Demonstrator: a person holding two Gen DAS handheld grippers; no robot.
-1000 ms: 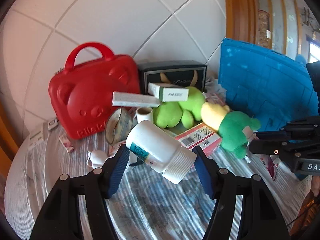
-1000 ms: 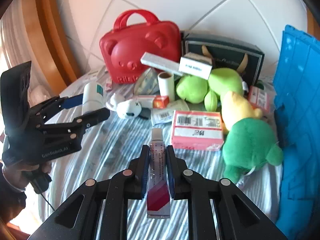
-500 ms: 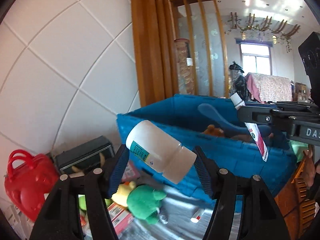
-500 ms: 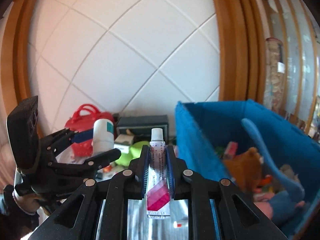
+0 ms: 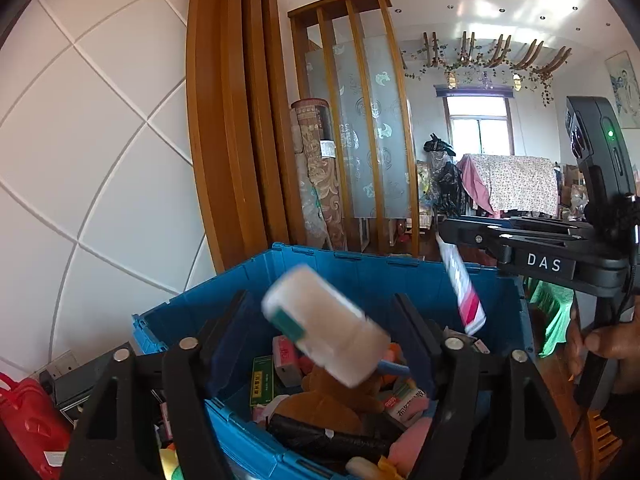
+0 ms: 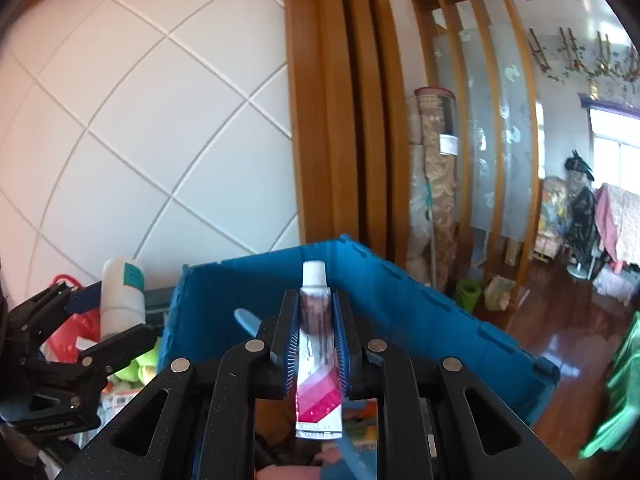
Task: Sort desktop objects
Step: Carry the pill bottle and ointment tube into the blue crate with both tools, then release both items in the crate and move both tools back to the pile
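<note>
Over the one blue bin (image 5: 360,276) hang one white bottle (image 5: 326,330), one tube (image 6: 318,354) and two grippers (image 5: 320,344) (image 6: 316,344).

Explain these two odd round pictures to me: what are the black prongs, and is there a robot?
There is no robot here. A person holds a two-fingered gripper in each hand, and each gripper carries a wide-angle camera looking along its fingers. One picture comes from the left gripper, the other from the right gripper. Both hover above an open blue crate that holds a brown plush toy and small boxes. The left jaws have just been opening; the white bottle between them is blurred and seems to be dropping free. The right jaws have just opened slightly too, but their pads appear to press the pink-striped tube. A red case sits outside the crate.
</note>
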